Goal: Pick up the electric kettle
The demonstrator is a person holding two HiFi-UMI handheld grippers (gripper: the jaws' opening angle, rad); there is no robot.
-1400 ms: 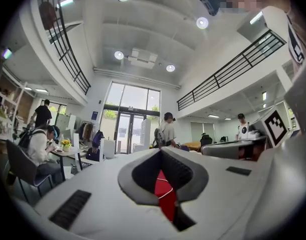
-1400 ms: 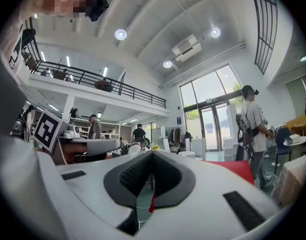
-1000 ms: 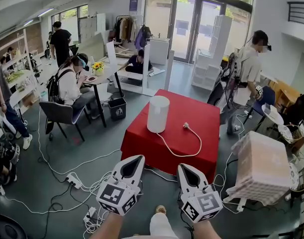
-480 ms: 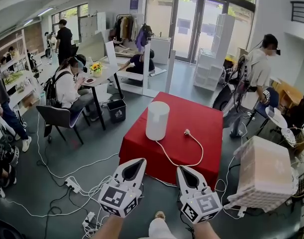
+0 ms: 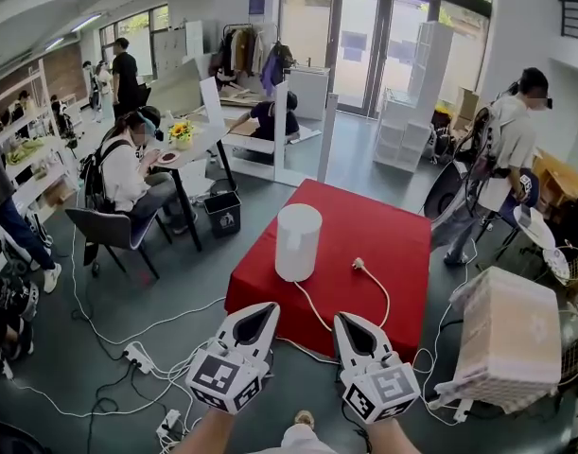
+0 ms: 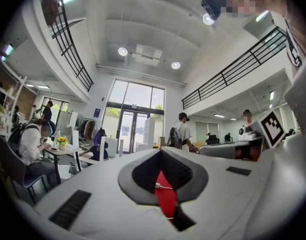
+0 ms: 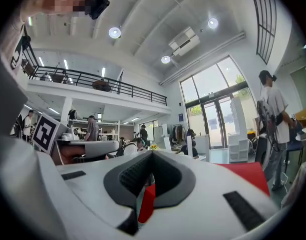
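Note:
The electric kettle (image 5: 297, 242), a plain white cylinder, stands upright near the left side of the red-covered table (image 5: 388, 235). Its white cord (image 5: 376, 294) loops over the cloth and ends in a plug (image 5: 358, 264). My left gripper (image 5: 265, 308) and right gripper (image 5: 343, 318) are held side by side in front of the table's near edge, short of the kettle, both shut and empty. In the left gripper view the left gripper (image 6: 162, 151) shows the red cloth (image 6: 164, 196) through the gap behind its tips. In the right gripper view the right gripper (image 7: 151, 154) points level with the red table (image 7: 245, 176) to its right.
A wrapped pale box (image 5: 511, 334) stands right of the table. Power strips and cables (image 5: 137, 353) trail over the floor at left. A seated person (image 5: 123, 173) and a black bin (image 5: 222, 208) are at far left; a standing person (image 5: 501, 149) is beyond the table at right.
Both grippers have advanced toward the red table, which now sits closer in the head view. The standing person at right has stepped further right.

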